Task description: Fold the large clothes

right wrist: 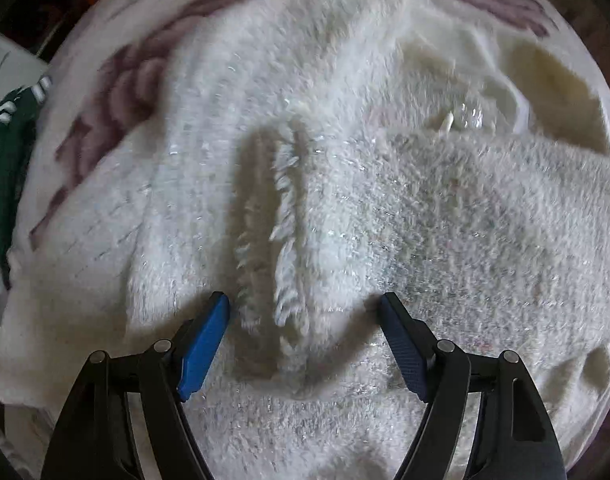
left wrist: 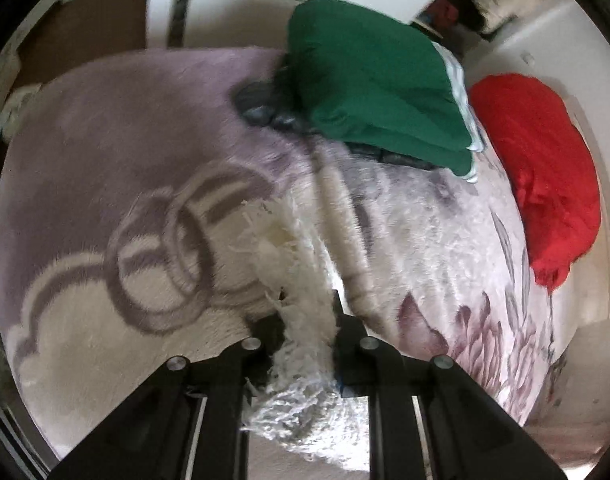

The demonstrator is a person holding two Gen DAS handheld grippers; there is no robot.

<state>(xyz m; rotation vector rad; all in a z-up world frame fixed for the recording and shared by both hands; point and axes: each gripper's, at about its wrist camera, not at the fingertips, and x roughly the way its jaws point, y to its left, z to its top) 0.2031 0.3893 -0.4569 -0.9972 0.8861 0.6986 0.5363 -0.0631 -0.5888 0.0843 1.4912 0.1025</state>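
Note:
A white fluffy garment lies spread over a bed and fills the right wrist view. My right gripper points down at it, open. Its blue pads stand on either side of a raised fringed fold, close to the cloth and not pressing on the fold. In the left wrist view my left gripper is shut on a bunched edge of the same white fluffy garment, which rises out from between its black fingers.
The bed has a lilac blanket with ring and flower patterns. A folded green garment sits at the far side on a dark item, with a red garment to its right. White furniture stands behind.

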